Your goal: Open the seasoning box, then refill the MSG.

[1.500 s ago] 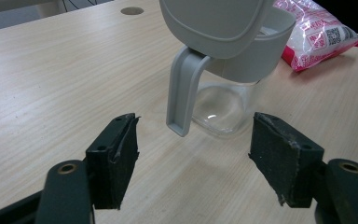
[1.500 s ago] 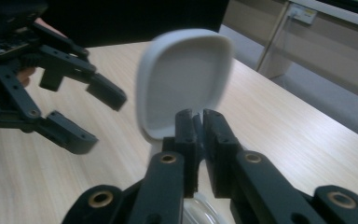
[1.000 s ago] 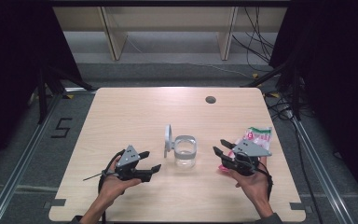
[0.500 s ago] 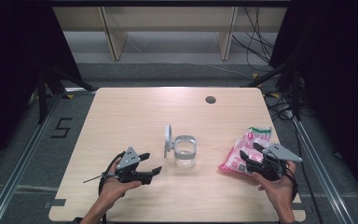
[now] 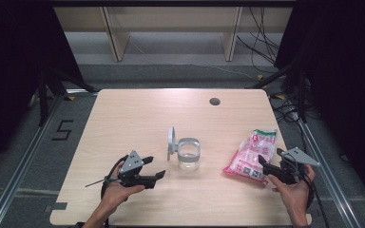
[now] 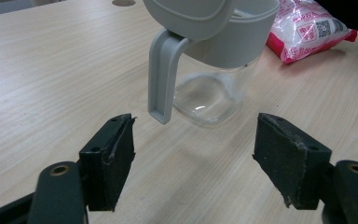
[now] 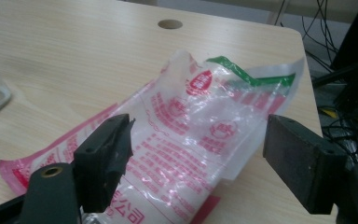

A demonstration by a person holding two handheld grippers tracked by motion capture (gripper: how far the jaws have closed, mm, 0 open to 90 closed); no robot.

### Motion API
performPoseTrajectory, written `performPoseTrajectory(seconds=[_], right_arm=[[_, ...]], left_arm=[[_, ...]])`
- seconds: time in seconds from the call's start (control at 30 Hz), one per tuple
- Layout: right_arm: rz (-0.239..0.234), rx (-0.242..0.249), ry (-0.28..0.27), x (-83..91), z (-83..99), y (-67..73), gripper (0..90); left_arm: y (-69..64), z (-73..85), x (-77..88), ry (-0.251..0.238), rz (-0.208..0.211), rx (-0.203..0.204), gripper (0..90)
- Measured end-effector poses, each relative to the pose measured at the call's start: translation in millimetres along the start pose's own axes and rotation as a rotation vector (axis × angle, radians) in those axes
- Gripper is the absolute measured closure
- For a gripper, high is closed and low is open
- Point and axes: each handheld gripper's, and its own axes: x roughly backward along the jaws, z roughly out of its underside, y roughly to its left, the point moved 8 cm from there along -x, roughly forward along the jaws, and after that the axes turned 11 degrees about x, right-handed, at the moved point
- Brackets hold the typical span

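Two handheld grippers work at a wooden table [image 5: 123,114]. Right gripper [image 5: 272,167] sits at the pink-and-clear plastic bag [image 5: 252,154] by the table's right edge, its jaws just opened wide, the bag lying loose between them. Left gripper [image 5: 153,167] waits open and empty beside the lidded glass jar [image 5: 188,153] mid-table. A good grasp likely means closing squarely on the bag's crumpled upper end.

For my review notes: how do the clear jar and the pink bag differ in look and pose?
The clear jar is rigid and see-through with a grey rim, handle and raised lid; the pink bag is soft, crinkled plastic printed in red and pink. The clear jar stands upright near the table's middle; the pink bag lies flat toward the right edge, its open end rumpled. Both rest on the wooden table, and nothing grips either.
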Motion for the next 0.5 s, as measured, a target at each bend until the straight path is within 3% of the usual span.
performPoseTrajectory(seconds=[0.03, 0.07, 0.1, 0.13, 0.2, 0.27, 0.33, 0.37, 0.4, 0.47, 0.5], right_arm=[[0.003, -0.022, 0.012, 0.6, 1.6, 0.5, 24.7], [0.001, -0.008, 0.002, -1.0, 1.6, -1.7, 24.8], [0.022, 0.016, 0.005, -0.8, 2.6, -5.7, 24.8], [0.018, -0.011, 0.016, -1.2, 3.9, -4.0, 25.1], [0.003, -0.012, 0.025, -2.8, 5.7, -4.4, 26.1], [0.008, -0.011, 0.024, -3.4, 5.9, -6.8, 26.1], [0.026, -0.028, 0.034, -2.7, 6.7, -7.9, 26.1], [0.029, 0.010, 0.024, -4.6, 6.7, -11.7, 26.1], [0.026, 0.005, 0.024, -5.1, 6.8, -11.6, 26.1], [0.018, -0.047, 0.040, -5.6, 8.6, -9.6, 26.1], [0.019, -0.021, 0.035, -6.9, 8.8, -12.4, 26.1]], left_arm=[[1.4, -0.3, 0.9, 0.005, -0.003, -0.023, 28.2], [1.8, -0.3, 1.2, 0.006, -0.008, -0.027, 28.2], [1.2, -0.3, 0.4, 0.001, -0.001, -0.022, 28.1], [0.2, 0.8, 0.1, 0.003, -0.004, 0.002, 28.1], [1.1, 0.8, 0.3, 0.010, -0.008, -0.025, 27.6], [0.9, 1.2, 0.0, 0.014, -0.007, -0.025, 27.0], [1.0, 1.3, -0.2, 0.014, -0.008, -0.023, 26.8], [-0.2, 2.1, -0.4, 0.013, -0.010, 0.003, 26.7], [-0.2, 2.2, -0.5, 0.013, -0.010, 0.006, 26.7], [-0.4, 2.3, -0.5, 0.014, -0.011, 0.006, 26.5], [-0.7, 2.3, -0.4, 0.014, -0.009, 0.007, 26.4]])
